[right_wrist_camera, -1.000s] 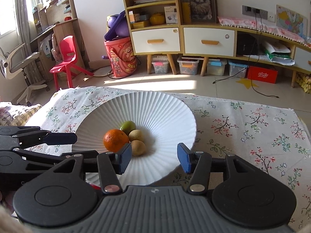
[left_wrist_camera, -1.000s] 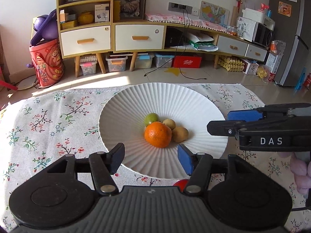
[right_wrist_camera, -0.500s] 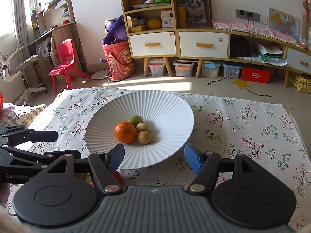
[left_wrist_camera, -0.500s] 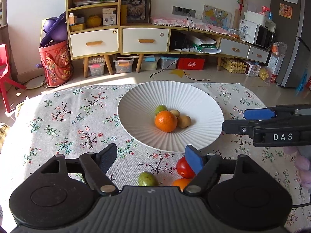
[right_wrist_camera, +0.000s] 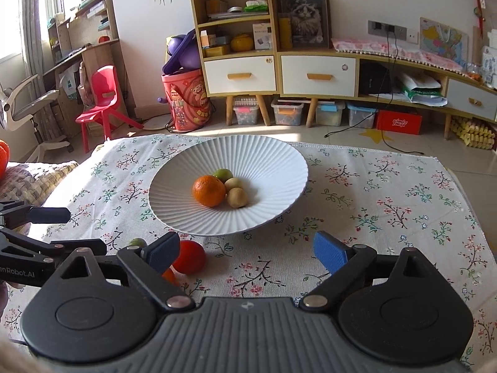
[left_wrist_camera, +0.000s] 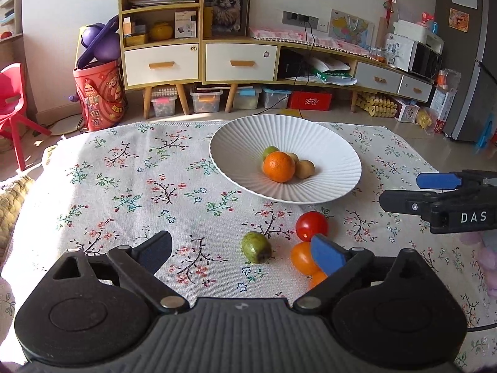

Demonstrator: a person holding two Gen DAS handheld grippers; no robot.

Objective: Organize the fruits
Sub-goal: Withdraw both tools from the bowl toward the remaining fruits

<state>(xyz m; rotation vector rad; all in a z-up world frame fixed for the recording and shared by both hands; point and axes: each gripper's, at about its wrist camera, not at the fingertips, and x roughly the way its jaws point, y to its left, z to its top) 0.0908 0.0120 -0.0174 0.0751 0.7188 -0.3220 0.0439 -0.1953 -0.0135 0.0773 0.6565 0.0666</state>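
1. Left wrist view: left gripper [left_wrist_camera: 243, 250], jaws spread wide, holding nothing, hovering over the floral tablecloth [left_wrist_camera: 139, 186].
2. Same view: white ribbed plate [left_wrist_camera: 329, 143] on the cloth, ahead and slightly right of the gripper.
3. Plate contents, 4 items, clustered at the centre and touching: 1 orange [left_wrist_camera: 279, 166] at the front, 1 green fruit [left_wrist_camera: 269, 151] behind it, 2 tan-brown fruits [left_wrist_camera: 305, 169] to its right.
4. Loose on the cloth, near side of the plate: 1 red tomato [left_wrist_camera: 311, 225]; 1 green oval fruit [left_wrist_camera: 256, 247] to its left, apart from it; 1 orange-coloured fruit [left_wrist_camera: 302, 258] just below the tomato, partly hidden by the left gripper's blue right fingertip [left_wrist_camera: 327, 255]. 1 more orange piece shows under that finger; whether it is a separate fruit cannot be told.
5. Right gripper [left_wrist_camera: 435, 191], seen from the side at the right edge, level with the plate's near rim; casing marked "DAS".
6. Right wrist view: right gripper [right_wrist_camera: 247, 251], jaws spread wide, empty, above the cloth in front of the plate [right_wrist_camera: 267, 152].
7. Same view: tomato [right_wrist_camera: 189, 256] just beside the right gripper's left fingertip [right_wrist_camera: 163, 250]; left gripper [right_wrist_camera: 46, 230] at the left edge.
8. Background: wooden shelf unit with white drawers [right_wrist_camera: 239, 74]; red child's chair [right_wrist_camera: 104, 102].
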